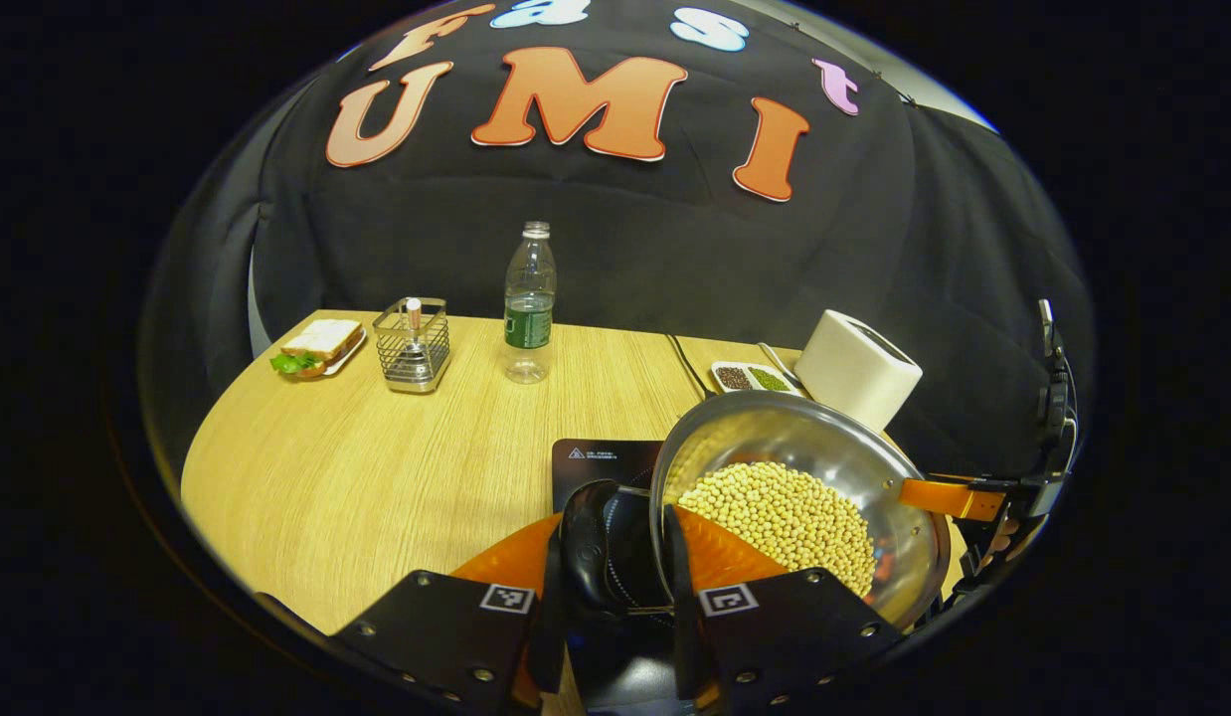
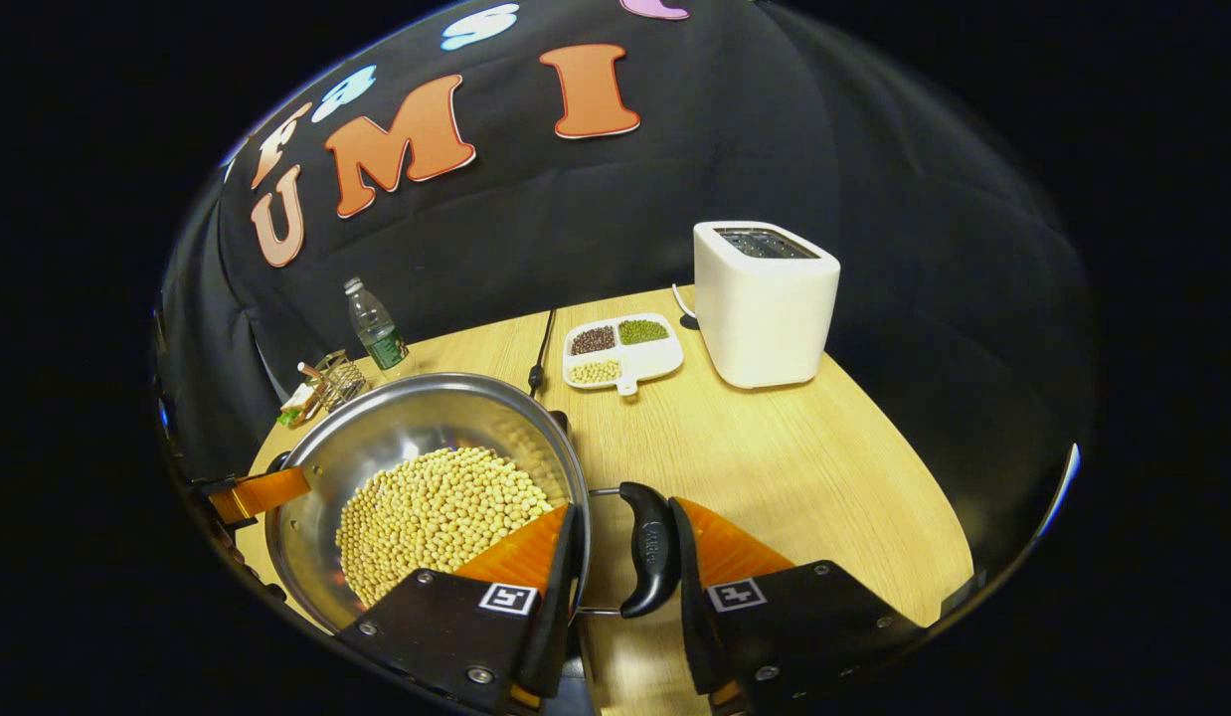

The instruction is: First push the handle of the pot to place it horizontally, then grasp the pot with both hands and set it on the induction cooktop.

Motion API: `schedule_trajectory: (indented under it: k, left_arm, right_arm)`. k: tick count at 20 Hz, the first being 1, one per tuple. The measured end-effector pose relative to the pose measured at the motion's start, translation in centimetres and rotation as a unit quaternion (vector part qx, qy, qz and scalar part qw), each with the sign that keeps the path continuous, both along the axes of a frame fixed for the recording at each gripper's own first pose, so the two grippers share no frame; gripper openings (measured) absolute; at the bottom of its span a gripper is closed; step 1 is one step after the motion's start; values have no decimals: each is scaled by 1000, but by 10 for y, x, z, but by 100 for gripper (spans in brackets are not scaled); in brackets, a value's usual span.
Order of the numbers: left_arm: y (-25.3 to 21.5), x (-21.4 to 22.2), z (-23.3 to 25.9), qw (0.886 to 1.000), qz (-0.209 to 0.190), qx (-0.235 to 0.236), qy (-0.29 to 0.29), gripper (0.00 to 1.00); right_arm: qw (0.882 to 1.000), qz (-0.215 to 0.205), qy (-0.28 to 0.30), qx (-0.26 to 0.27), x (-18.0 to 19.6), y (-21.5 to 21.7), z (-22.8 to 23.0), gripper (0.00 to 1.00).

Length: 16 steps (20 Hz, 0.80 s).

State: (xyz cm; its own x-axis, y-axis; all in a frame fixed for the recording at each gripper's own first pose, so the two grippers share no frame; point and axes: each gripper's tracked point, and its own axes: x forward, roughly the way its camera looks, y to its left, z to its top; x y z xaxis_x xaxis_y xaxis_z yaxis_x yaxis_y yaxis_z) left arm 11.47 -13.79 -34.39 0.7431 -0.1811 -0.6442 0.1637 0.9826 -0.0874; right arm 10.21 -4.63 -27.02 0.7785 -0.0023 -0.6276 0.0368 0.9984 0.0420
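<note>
Left gripper view: the pot [image 1: 804, 497] (full of beans) is held over the cooktop [image 1: 601, 467] near the surface's front edge, each claw [image 1: 615, 567] [image 2: 620, 557] clamped on a side handle, keeping it level.

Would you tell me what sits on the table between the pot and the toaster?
In the right gripper view, a white divided dish of grains and beans lies between the pot and the toaster, with a black cable beside it.
</note>
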Motion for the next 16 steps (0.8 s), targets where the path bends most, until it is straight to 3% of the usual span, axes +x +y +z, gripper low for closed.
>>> schedule_trajectory:
  k: [2, 3, 4, 5, 6, 7, 9, 16]
  left_arm:
    - [-2, 8, 12, 998, -21, 38, -41, 55]
    - [-1, 10, 20, 997, -24, 49, -54, 55]
    - [-3, 10, 30, 996, -24, 50, -66, 55]
    - [-9, 7, 42, 996, -27, 34, -77, 57]
    - [-11, 5, 57, 995, -28, 21, -89, 61]
    - [-9, 6, 74, 994, -25, 15, -109, 74]
    - [0, 6, 117, 987, -13, 18, -157, 91]
    - [41, -16, 268, 952, 28, 44, -302, 92]
  right_arm:
    - [1000, 19, 0, -20, -2, -1, 1, 54]
    - [1000, 21, -1, -15, -2, 1, 4, 58]
    - [1000, 18, -9, -9, 0, 3, 13, 55]
    - [1000, 17, -20, -6, 1, 5, 22, 70]
    - [999, 16, -35, -7, 2, 5, 32, 77]
    - [999, 14, -50, -13, 2, 4, 44, 92]
    - [996, 18, -82, -25, 0, 6, 74, 95]
    - [979, 31, -201, -23, -26, 32, 205, 95]
